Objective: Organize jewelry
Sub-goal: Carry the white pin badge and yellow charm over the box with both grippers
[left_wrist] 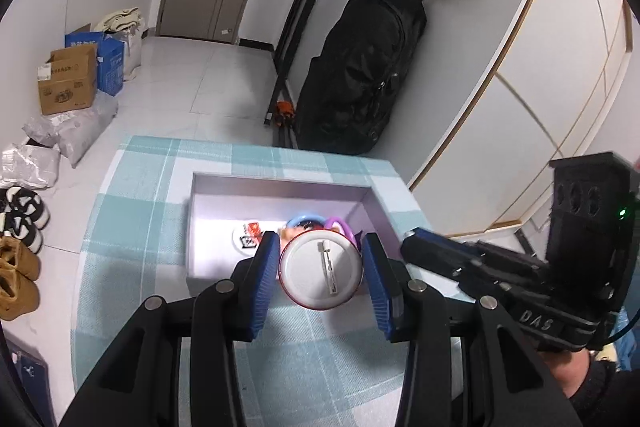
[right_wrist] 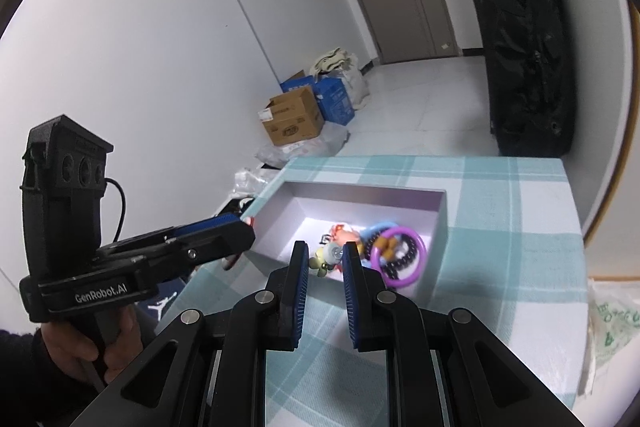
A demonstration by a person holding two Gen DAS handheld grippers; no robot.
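Observation:
My left gripper [left_wrist: 321,269] is shut on a round pin badge [left_wrist: 321,270], white back with its metal pin facing me, held over the near edge of the lavender box [left_wrist: 280,187]. Inside the box lie a small badge [left_wrist: 246,239], a purple ring [right_wrist: 398,254] with dark beads, a blue ring [right_wrist: 382,226] and an orange figure [right_wrist: 344,234]. My right gripper [right_wrist: 326,259] hangs over the box's near wall, its jaws a little apart around a small keychain charm [right_wrist: 325,259]; whether they touch it is unclear. The left gripper also shows in the right wrist view [right_wrist: 236,223].
The box sits on a table with a teal plaid cloth [left_wrist: 140,227]. A black bag [left_wrist: 360,75] leans on the wall behind the table. Cardboard boxes [left_wrist: 70,83], parcels and shoes [left_wrist: 20,227] line the floor at left. A plastic bag [right_wrist: 612,323] lies at the table's right.

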